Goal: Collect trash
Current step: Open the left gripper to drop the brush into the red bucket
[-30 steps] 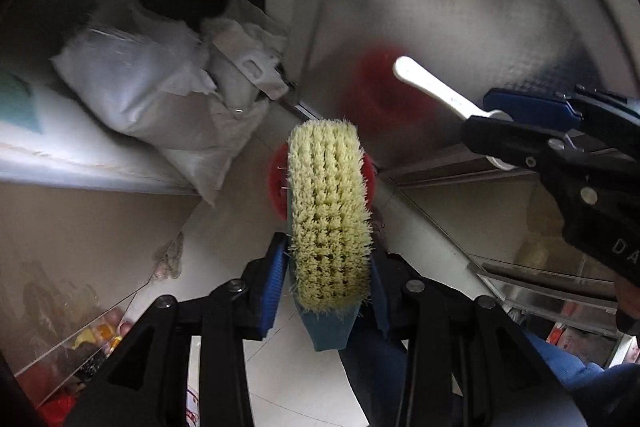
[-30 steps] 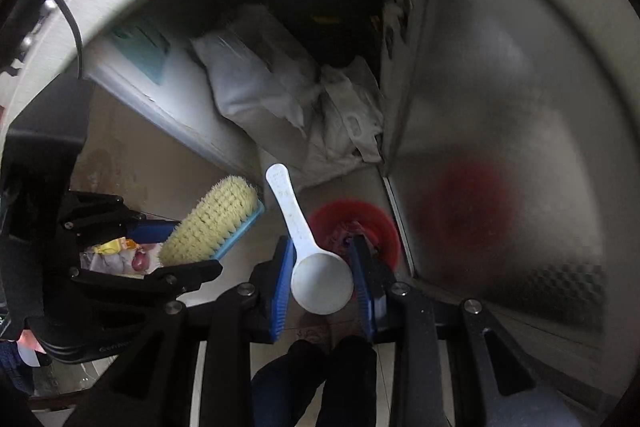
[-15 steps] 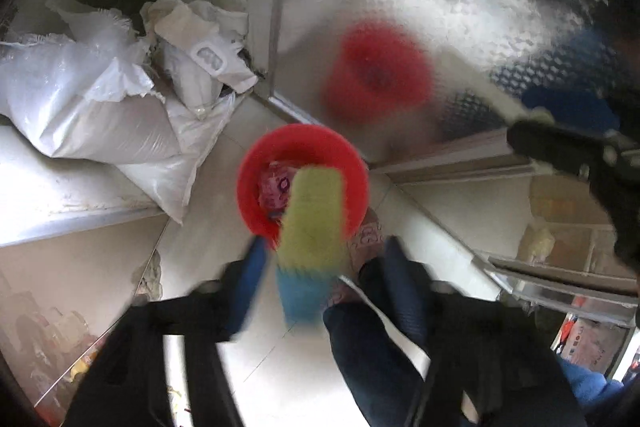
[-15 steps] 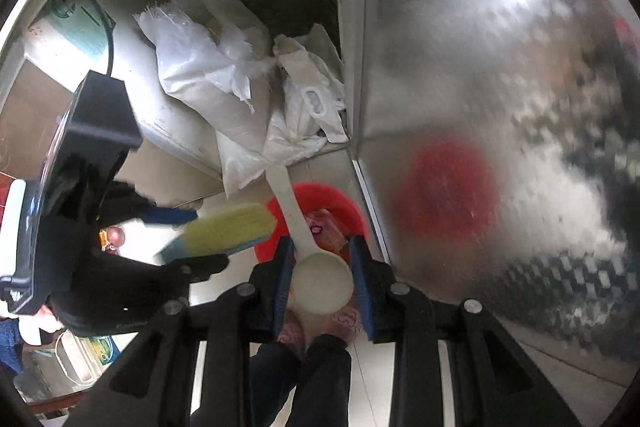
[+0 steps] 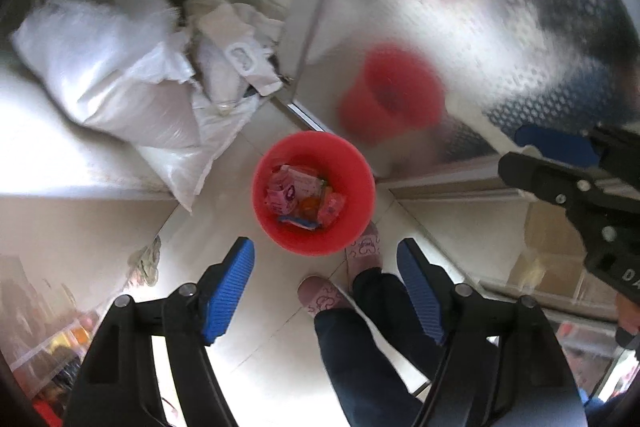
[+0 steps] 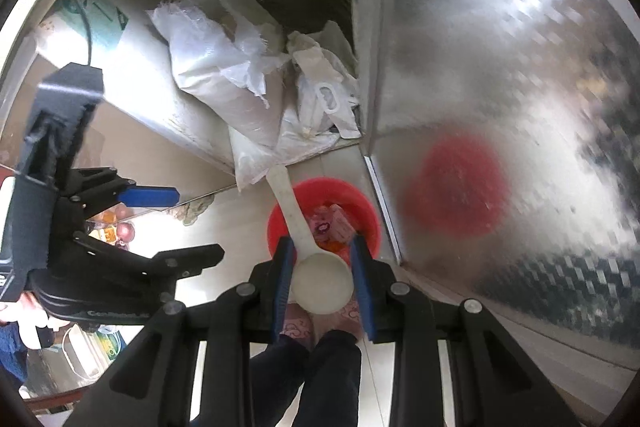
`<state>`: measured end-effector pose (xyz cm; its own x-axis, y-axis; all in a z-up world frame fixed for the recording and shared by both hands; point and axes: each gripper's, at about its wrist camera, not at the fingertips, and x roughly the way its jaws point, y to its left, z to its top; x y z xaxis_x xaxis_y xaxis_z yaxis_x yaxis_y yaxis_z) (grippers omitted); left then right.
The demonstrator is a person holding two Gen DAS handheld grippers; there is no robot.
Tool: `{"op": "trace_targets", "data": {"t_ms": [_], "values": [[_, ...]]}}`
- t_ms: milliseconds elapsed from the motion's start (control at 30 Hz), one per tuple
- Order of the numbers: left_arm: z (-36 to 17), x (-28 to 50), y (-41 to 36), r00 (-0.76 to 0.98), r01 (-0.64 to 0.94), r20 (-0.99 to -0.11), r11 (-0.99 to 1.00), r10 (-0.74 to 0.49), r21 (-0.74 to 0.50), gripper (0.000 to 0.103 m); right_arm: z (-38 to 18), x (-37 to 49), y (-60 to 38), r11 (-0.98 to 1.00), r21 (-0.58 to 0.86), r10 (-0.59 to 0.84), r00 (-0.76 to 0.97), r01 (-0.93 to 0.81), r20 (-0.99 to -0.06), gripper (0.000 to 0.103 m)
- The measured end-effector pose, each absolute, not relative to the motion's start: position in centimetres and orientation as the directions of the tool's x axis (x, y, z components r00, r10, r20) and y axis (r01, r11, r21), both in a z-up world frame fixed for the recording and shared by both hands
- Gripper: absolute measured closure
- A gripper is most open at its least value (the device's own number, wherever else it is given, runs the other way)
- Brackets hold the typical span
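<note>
So the brush that was in the left gripper [image 5: 326, 283] a second ago is gone. Its jaws are now wide apart and empty, hanging right above the red bin [image 5: 314, 191]. The brush probably dropped in, though it can't be picked out among the pink wrappers [image 5: 298, 193] in there. The right gripper [image 6: 323, 277] is still clamped on the white scoop [image 6: 316, 273], handle poking out over the bin's rim. Looks like the scoop goes in next.
</note>
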<state>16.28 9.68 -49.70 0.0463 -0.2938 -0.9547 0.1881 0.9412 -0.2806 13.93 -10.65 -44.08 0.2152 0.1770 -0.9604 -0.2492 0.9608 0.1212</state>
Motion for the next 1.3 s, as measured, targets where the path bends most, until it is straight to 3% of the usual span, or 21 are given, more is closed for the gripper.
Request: {"op": "trace_targets", "data": {"t_ms": [333, 933, 1167, 1300], "values": [[-50.4, 14.7, 13.4, 0.084, 0.117, -0.967, 0.966, -0.242, -0.232, 0.003, -46.3, 15.0, -7.1, 0.932, 0.130, 0.194, 0.164, -0.338, -0.967, 0.076], [-52.2, 15.0, 13.9, 0.070, 0.132, -0.969, 0.965, -0.236, -0.226, 0.001, -48.3, 15.6, -5.4, 0.922, 0.089, 0.152, 0.140, -0.377, -0.978, 0.076], [-52.5, 14.9, 13.8, 0.065, 0.128, -0.969, 0.965, -0.238, -0.228, 0.001, -48.8, 15.5, -5.6, 0.928, 0.086, 0.141, 0.127, -0.362, -0.982, 0.034], [-51.7, 14.5, 13.6, 0.074, 0.131, -0.970, 0.966, -0.232, -0.221, 0.001, -48.2, 15.3, -5.9, 0.930, 0.101, 0.156, 0.129, -0.354, -0.979, 0.026]]}}
